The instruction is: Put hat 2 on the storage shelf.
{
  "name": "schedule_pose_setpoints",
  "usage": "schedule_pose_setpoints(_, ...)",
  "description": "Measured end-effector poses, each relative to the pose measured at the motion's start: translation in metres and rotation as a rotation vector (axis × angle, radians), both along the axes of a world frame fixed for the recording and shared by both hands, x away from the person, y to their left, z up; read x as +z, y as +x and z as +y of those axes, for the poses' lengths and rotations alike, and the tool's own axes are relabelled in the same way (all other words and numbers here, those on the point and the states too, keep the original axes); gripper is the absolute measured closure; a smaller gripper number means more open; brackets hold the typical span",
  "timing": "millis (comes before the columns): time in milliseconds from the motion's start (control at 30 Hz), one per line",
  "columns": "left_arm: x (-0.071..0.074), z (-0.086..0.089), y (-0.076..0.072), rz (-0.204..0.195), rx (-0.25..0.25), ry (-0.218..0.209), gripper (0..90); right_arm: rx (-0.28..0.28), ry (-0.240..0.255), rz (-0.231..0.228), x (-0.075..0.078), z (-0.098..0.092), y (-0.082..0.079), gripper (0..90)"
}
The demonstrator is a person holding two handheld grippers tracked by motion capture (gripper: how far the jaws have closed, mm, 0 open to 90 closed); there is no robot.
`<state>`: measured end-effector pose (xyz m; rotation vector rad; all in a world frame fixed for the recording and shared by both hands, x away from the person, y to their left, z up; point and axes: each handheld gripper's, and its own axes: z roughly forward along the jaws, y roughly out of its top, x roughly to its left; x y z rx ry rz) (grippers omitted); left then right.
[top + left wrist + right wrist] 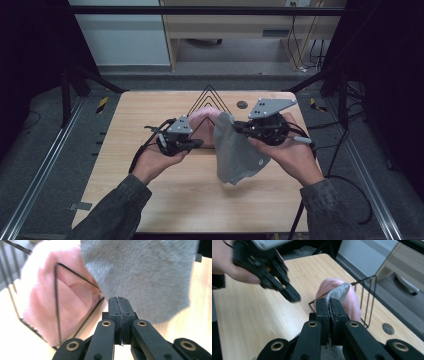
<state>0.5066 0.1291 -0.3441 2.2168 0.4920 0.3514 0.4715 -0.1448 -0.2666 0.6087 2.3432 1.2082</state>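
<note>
Grey cloth (235, 150) hanging pinched in right gripper (239, 127); left gripper (200, 143) clamped empty, needing reopening near table's (150, 200) far edge to regrip lower hem

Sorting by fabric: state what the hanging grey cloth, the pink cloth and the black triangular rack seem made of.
Grey cloth: soft, matte, fleece-like fabric; fuzzy nap, limp drape. Pink cloth: finely ribbed knit, matte. Black rack: thin rods, probably coated metal wire.

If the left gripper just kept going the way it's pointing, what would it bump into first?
Most likely the grey cloth, which hangs right ahead of the shut left gripper. The exact gap is hard to judge.
</note>
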Motion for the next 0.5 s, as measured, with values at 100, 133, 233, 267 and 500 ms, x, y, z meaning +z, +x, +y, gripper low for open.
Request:
schedule_pose_setpoints(100,0.01,0.003,0.0,-0.004,0.008,-0.003,90.0,-0.015,0.025,0.002,0.0,-0.006,0.003,87.4)
schedule_pose_setpoints(133,0.011,0.003,0.0,-0.007,0.008,-0.001,90.0,-0.019,0.031,0.004,0.001,-0.007,0.004,87.4)
schedule_pose_setpoints(233,0.01,0.001,0.001,-0.007,0.006,-0.009,89.9,-0.021,0.031,0.005,0.001,-0.008,0.005,87.4)
schedule_pose_setpoints(267,0.009,0.0,0.001,-0.008,0.007,-0.012,89.9,-0.02,0.029,0.005,0.002,-0.008,0.005,87.5)
schedule_pose_setpoints(500,0.003,-0.004,0.002,-0.016,0.003,-0.036,77.1,0.017,0.018,-0.011,0.011,0.0,-0.005,87.4)
